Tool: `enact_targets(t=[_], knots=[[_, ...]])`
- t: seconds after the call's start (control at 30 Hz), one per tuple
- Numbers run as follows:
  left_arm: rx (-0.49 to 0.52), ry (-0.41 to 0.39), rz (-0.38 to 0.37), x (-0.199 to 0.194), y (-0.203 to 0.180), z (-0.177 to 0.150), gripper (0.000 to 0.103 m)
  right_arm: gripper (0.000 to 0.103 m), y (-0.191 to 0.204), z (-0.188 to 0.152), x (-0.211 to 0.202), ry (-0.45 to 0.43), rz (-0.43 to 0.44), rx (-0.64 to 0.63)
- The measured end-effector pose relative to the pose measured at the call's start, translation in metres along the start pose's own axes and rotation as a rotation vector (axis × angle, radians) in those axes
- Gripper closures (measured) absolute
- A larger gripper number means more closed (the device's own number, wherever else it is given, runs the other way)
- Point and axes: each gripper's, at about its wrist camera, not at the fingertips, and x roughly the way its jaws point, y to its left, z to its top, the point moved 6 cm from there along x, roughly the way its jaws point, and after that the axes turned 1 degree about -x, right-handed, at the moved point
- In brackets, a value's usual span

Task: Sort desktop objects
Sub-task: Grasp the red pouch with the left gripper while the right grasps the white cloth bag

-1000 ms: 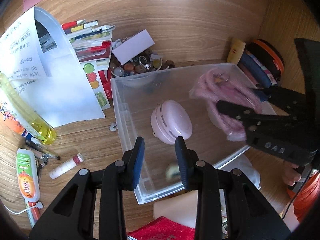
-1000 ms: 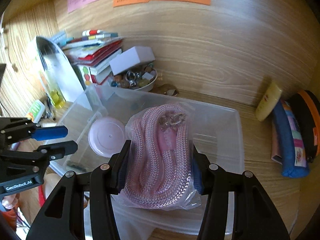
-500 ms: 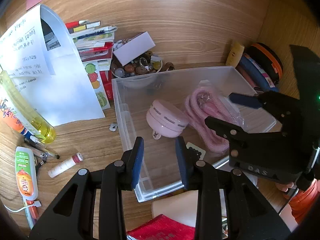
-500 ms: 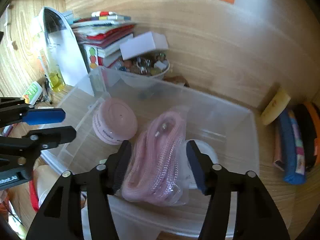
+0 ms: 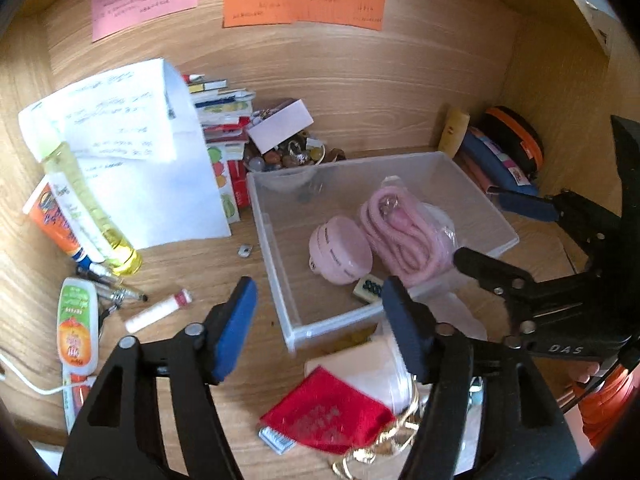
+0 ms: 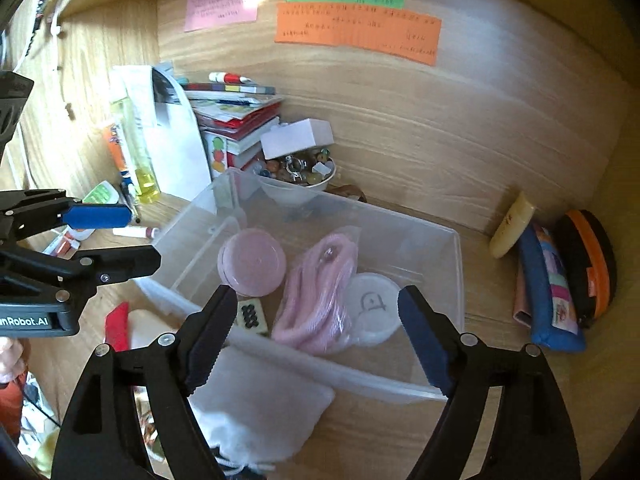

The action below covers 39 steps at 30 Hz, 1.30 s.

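Both tools hang wide over the desk. The left gripper (image 5: 318, 314) has its jaws spread apart with nothing between them, and the near left corner of the clear plastic bin (image 5: 276, 240) sits just ahead of that gap. The right gripper (image 6: 314, 330) is released too, jaws splayed, holding nothing.

Straight ahead of the right jaws, inside the bin (image 6: 456, 280), lies the bagged pink rope (image 6: 316, 300), coiled in its clear wrapper. To its left, just beyond the left fingertip, rests the round pink case (image 6: 252, 262); tucked at the tip of that finger is a mahjong tile (image 6: 252, 314). To the right of the rope sits a white round lid (image 6: 374, 308), touching the bag.

Below the right jaws, outside the bin's near wall, lies a white drawstring pouch (image 6: 256, 404). Under the left jaws there's a red pouch (image 5: 324, 412), and off to their left a small white tube (image 5: 158, 311) lies on the wood, well apart from the bin. Beyond the bin, a bowl of beads (image 6: 300, 172) stands against the back wall.
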Motion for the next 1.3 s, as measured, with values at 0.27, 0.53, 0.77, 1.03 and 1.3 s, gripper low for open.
enact_targets(t=[0.27, 0.53, 0.77, 1.03, 1.3], knots=[[-0.039, 0.093, -0.014, 0.0, 0.007, -0.039, 0.036, 0.021, 0.016, -0.025, -0.018, 0.005, 0.014, -0.014], [-0.091, 0.166, -0.049, 0.008, 0.008, -0.073, 0.036, 0.021, 0.034, -0.052, 0.001, 0.078, 0.058, 0.004], [-0.137, 0.202, -0.092, 0.016, 0.008, -0.092, 0.033, 0.021, 0.043, -0.072, 0.029, 0.177, 0.099, 0.021], [-0.17, 0.221, -0.128, 0.024, 0.007, -0.101, 0.029, 0.011, 0.03, -0.091, 0.027, 0.211, 0.097, 0.016], [-0.151, 0.221, -0.117, 0.031, 0.001, -0.102, 0.034, 0.008, 0.03, -0.095, 0.048, 0.277, 0.159, 0.086]])
